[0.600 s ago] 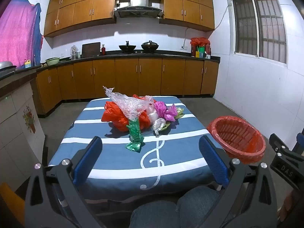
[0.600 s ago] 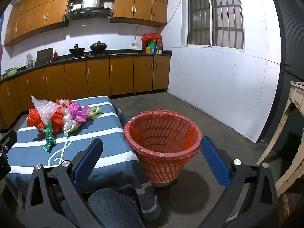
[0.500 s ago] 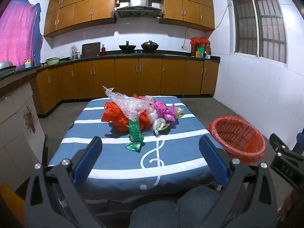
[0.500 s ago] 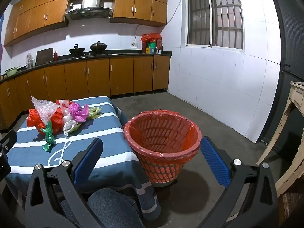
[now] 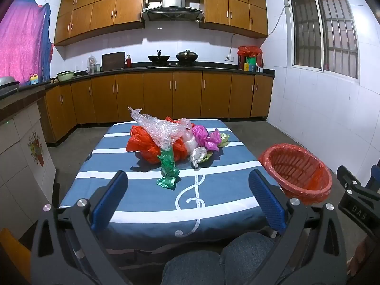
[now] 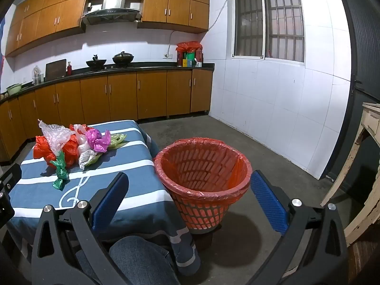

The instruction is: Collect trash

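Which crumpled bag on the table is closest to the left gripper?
The green twisted bag. It sticks out from the front of the pile, while the red, pink and clear ones lie farther back.

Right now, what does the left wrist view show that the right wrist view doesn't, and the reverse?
Left wrist only: the pink curtain on the left wall, and the right gripper's body at the frame's right edge.

Right wrist only: the basket's full depth with nothing in it, its red liner, the dark door, and a worn cream table.

Both: the trash pile on the striped table, the basket beside it, and open jaws on the left gripper and right gripper.
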The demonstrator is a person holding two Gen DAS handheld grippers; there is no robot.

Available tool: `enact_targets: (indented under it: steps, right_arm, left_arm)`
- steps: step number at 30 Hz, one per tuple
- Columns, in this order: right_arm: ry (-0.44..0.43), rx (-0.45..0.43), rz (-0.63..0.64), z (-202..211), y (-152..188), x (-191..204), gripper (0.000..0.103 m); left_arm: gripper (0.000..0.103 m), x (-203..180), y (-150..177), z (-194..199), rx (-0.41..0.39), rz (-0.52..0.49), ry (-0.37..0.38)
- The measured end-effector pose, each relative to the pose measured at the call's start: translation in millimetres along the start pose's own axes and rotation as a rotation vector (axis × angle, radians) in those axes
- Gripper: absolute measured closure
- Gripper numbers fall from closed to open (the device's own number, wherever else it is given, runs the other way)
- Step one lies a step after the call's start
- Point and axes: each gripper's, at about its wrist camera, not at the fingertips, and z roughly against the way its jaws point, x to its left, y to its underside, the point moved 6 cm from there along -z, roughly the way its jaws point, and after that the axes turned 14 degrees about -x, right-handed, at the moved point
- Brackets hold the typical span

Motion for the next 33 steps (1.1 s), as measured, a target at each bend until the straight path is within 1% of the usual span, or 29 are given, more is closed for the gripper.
enact_targets:
  steps: [33]
  right_arm:
    - [0.001, 0.003, 0.003, -2.0, 2.2, 1.2, 0.002]
  left_arm:
    - [0.004, 0.1, 0.4, -0.2, 0.006, -0.001, -0.001]
